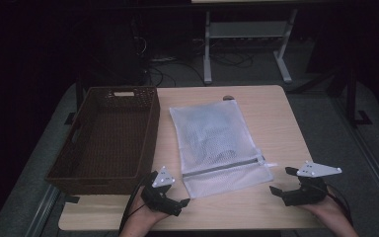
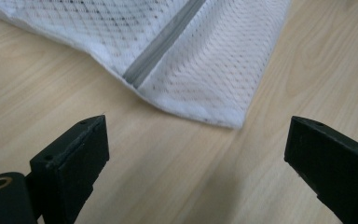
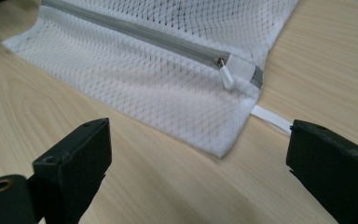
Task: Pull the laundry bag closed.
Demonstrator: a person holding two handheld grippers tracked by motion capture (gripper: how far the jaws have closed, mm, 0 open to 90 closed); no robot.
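A white mesh laundry bag [image 1: 212,143] lies flat in the middle of the wooden table [image 1: 271,118], its grey zipper [image 1: 222,166] running across near the front end. My left gripper [image 1: 170,190] is open just in front of the bag's front left corner [image 2: 200,56], and nothing is between its jaws [image 2: 196,135]. My right gripper [image 1: 282,180] is open off the bag's front right corner [image 3: 158,88], jaws [image 3: 198,135] wide apart. The zipper pull [image 3: 226,77] sits at that corner, beside a white ribbon tab [image 3: 272,119].
A brown wicker basket [image 1: 98,185] stands on the left part of the table, beside the bag. Behind the table, a white metal frame [image 1: 207,49] and cables lie on the dark floor. A person's hands hold both grippers at the front edge.
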